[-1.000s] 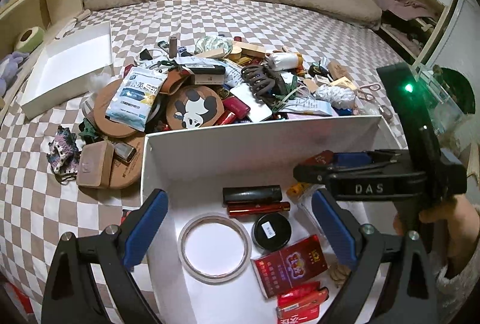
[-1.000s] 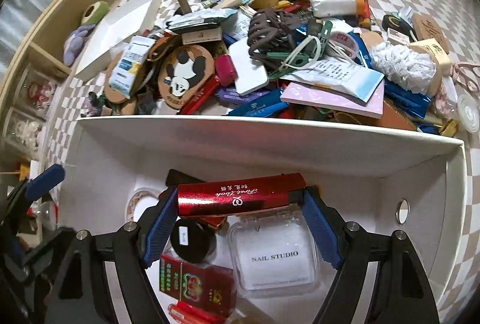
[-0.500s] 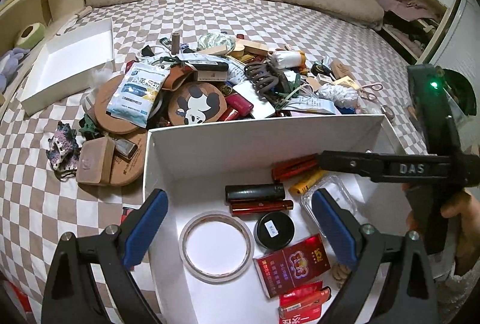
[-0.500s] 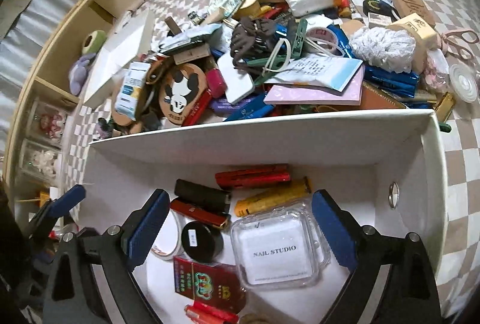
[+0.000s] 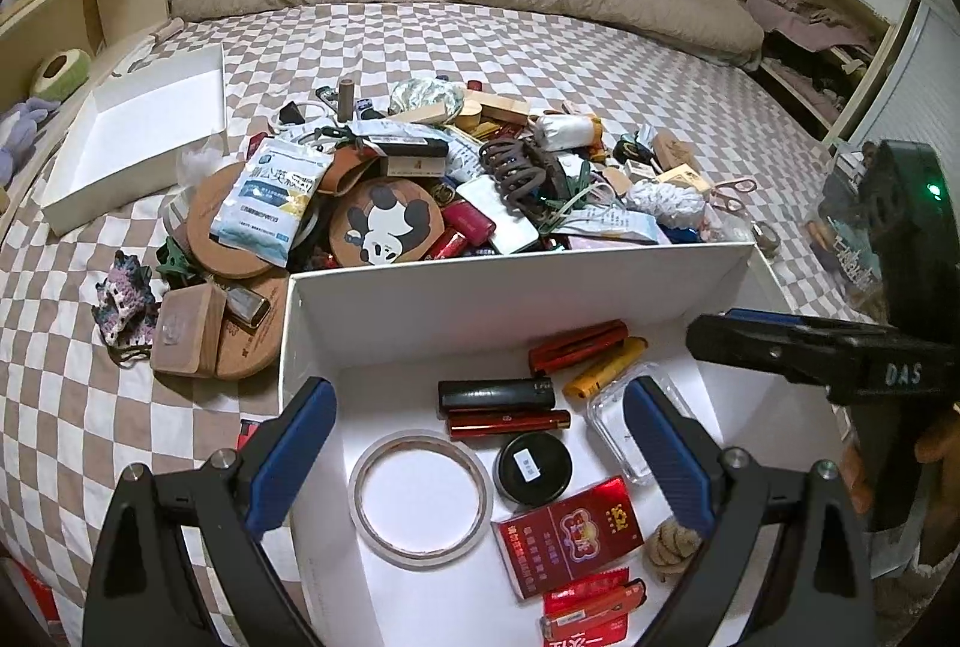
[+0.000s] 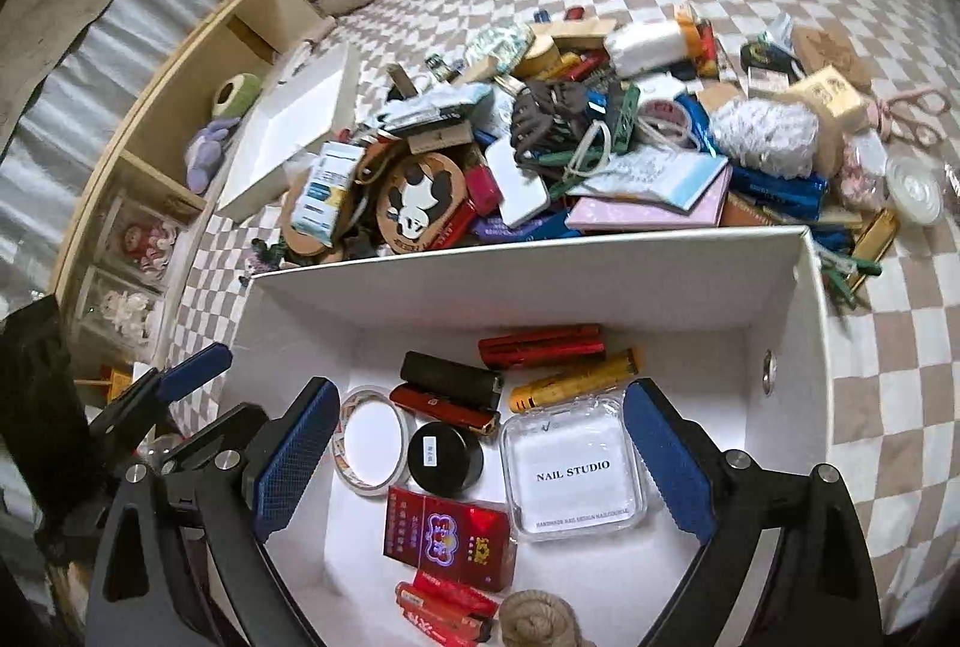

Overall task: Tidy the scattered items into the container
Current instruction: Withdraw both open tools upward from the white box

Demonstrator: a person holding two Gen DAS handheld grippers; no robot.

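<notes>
We hold both grippers over the white box (image 6: 786, 323), which sits on the checked bedspread (image 5: 540, 47) at the near edge of a heap of scattered odds and ends (image 5: 480, 179). Our left gripper (image 5: 474, 452) hangs above the box's left half with its blue-padded fingers (image 5: 288, 449) well apart and nothing between them. Our right gripper (image 6: 474, 458) hovers above the middle of the box, jaws wide apart too, empty — the shiny red tube (image 6: 540, 346) lies free on the box floor near the far wall, apart from the pads. Just nearer than that tube lies a yellow tube (image 6: 573, 380), and to its left a black lighter (image 6: 450, 380) beside a darker red lighter (image 6: 444, 410). A roll of clear tape (image 5: 417, 494) lies flat at the left, a small black round tin (image 6: 445, 455) just right of it, and a clear case marked NAIL STUDIO (image 6: 573, 473) at the right. Nearest us sit a red cigarette pack (image 6: 447, 536) and a coil of rope (image 6: 537, 620). Beyond the far wall the heap holds a panda coaster (image 5: 384, 221), a brown claw clip (image 5: 516, 167) and a white-and-blue packet (image 5: 273, 197) — all outside the box. Far left on the bed lies the white lid (image 5: 138, 131), open side up.
</notes>
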